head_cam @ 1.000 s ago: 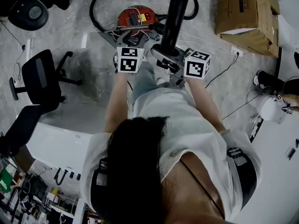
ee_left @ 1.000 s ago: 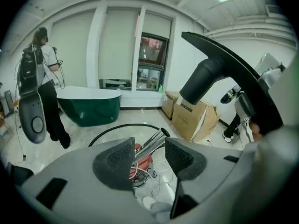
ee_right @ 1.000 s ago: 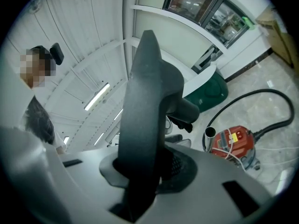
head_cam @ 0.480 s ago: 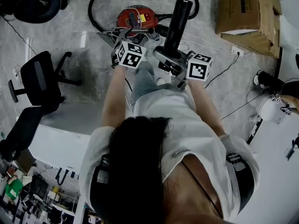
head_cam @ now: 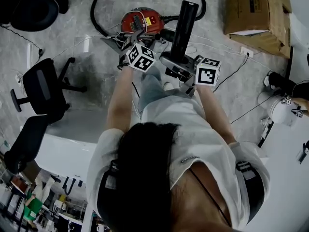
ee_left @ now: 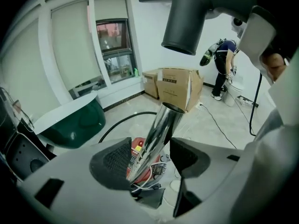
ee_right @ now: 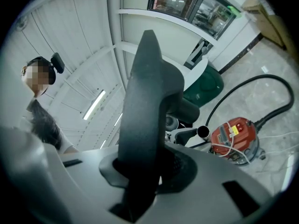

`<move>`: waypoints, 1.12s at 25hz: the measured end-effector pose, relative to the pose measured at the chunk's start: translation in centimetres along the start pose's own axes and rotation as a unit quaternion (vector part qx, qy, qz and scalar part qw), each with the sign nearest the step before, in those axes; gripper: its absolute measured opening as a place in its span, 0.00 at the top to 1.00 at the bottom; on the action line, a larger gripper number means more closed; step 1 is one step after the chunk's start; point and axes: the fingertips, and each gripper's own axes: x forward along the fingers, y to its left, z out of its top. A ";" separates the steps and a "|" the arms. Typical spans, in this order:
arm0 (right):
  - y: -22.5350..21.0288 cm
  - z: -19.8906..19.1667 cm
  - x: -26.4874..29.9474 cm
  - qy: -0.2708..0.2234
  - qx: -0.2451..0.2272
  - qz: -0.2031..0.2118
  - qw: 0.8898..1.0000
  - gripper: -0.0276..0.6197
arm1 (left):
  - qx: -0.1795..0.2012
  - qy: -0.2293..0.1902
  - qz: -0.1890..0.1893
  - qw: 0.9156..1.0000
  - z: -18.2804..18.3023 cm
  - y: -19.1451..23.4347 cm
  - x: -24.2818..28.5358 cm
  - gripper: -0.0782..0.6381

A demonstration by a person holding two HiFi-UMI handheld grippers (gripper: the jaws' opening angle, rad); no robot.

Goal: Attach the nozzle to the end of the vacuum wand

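Now opening the jaws of the left gripper (ee_left: 152,160) around the chrome wand (ee_left: 161,125); clamping the black nozzle (ee_right: 147,101) with the right gripper (ee_right: 149,171), apart from the wand end.

Wand (ee_left: 159,127) lower end hidden; nozzle (ee_left: 185,20) top cropped at edge.

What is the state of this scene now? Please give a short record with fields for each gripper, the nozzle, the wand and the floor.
left gripper: jaws opening, metal wand between them
right gripper: shut on the black nozzle
nozzle and wand: apart; the nozzle's round mouth is above the wand's open end, not yet joined
floor: red vacuum cleaner with black hose, cardboard box, office chair
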 end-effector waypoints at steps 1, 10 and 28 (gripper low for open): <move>0.0 0.0 0.0 0.000 0.000 0.000 1.000 0.81 | 0.002 0.001 0.001 1.000 -0.1 0.0 0.2 0.54; -0.8 0.2 0.2 -0.003 0.009 -0.012 1.000 0.81 | 0.054 0.012 -0.008 0.998 -0.8 0.6 1.7 0.54; -1.3 0.0 1.1 0.004 0.027 -0.003 1.000 0.81 | 0.074 0.005 -0.031 0.997 -0.9 -0.5 2.3 0.64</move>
